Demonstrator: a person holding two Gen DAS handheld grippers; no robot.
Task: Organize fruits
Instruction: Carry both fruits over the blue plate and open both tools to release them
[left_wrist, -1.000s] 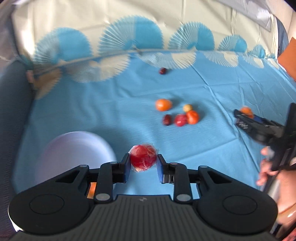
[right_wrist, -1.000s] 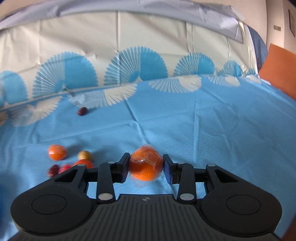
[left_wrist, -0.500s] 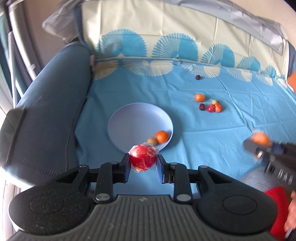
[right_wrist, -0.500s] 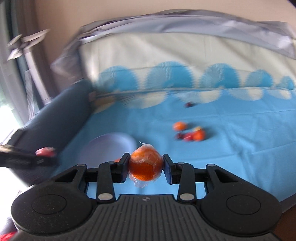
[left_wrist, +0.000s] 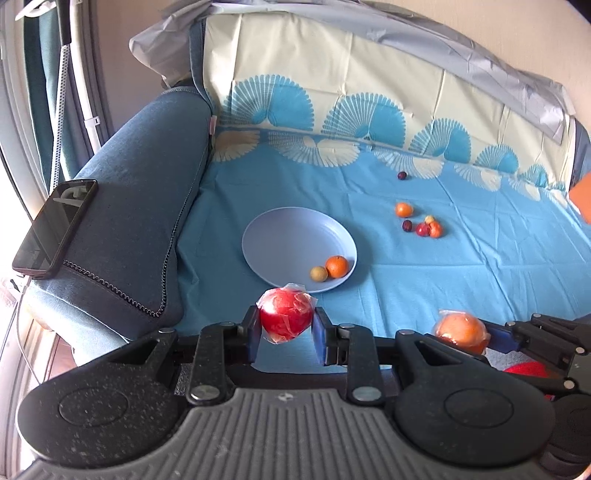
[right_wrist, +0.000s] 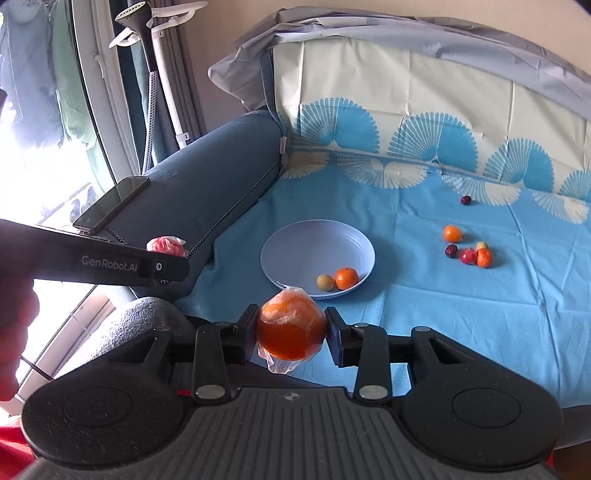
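L hand-held gripper (left_wrist: 285, 334) clamped on round film-wrapped red fruit (left_wrist: 285, 314), R hand-held gripper (right_wrist: 291, 338) on crinkly-wrapped orange (right_wrist: 291, 328)

Left tongs (left_wrist: 285, 330) grip wrapped red fruit (left_wrist: 285, 318) near plate (left_wrist: 280, 236).

My left gripper (right_wrist: 168, 248) hides most of its red fruit (right_wrist: 166, 246); fruit cluster (left_wrist: 424, 226) at two o'clock too small to name.

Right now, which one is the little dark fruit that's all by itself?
Start at the blue cloth and find the plate. Look past the bunch of fruit towards the white fan pattern at the back. The plum lies there alone, small and dark, apart from every other fruit.
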